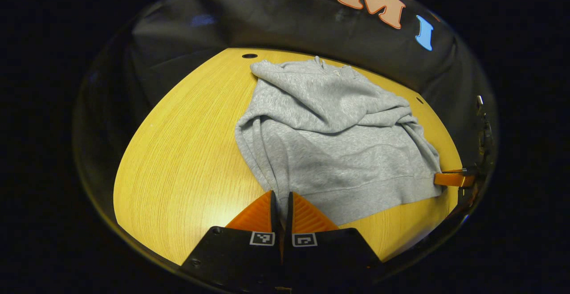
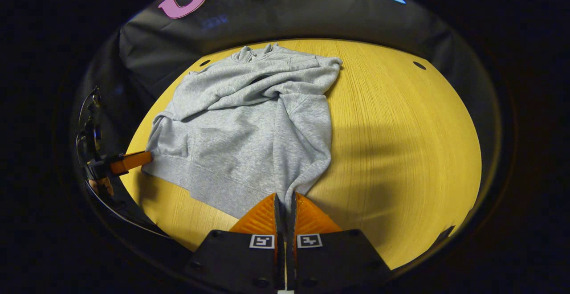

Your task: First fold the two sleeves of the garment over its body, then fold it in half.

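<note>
Your left tongs (image 1: 281,196) pinch the near hem corner of the grey fleece garment (image 1: 329,138), fingers pressed together on the cloth. Your right tongs (image 2: 285,198) pinch the opposite hem corner likewise. The garment lies rumpled on the round wood-grain worktop (image 1: 187,151), both sleeves folded across its body.

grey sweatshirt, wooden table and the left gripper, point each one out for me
grey sweatshirt (image 1: 338,160): left gripper view, on the flat body panel above the hem.
wooden table (image 2: 401,151): right gripper view, on bare top beside the garment.
left gripper (image 1: 280,202): left gripper view, between its fingertips at the hem corner.
</note>
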`<state>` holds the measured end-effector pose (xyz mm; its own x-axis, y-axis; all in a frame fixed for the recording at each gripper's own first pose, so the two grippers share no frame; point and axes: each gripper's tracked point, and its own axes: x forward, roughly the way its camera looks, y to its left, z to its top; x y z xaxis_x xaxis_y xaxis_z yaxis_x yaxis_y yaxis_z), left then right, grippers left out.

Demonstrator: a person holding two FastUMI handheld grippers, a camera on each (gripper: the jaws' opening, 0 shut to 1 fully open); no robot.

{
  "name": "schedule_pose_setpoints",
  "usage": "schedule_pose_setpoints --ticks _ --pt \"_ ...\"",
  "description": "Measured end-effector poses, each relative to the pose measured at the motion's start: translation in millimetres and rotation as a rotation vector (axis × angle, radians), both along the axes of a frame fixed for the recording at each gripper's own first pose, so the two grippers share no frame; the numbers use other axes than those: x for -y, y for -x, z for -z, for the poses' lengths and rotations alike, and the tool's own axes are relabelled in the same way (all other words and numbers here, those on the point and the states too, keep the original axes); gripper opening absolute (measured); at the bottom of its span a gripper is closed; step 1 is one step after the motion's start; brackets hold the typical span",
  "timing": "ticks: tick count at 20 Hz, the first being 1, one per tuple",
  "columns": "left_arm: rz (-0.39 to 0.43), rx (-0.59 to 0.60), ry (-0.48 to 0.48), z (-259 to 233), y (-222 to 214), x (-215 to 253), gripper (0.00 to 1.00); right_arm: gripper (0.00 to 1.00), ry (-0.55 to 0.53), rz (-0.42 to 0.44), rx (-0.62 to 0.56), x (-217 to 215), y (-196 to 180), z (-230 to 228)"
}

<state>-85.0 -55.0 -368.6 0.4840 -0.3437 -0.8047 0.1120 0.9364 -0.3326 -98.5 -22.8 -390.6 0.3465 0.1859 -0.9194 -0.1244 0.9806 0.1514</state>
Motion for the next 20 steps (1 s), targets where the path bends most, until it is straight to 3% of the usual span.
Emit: schedule_pose_setpoints --ticks 9,20 --pt "0.035 0.038 -0.009 -25 -16 7 0.00 0.04 -0.120 0.080 0.020 -7 -22 -30" --pt "-0.055 0.107 0.082 -76 -66 -2 0.00 0.04 -0.325 0.245 0.092 -16 -81 -89"
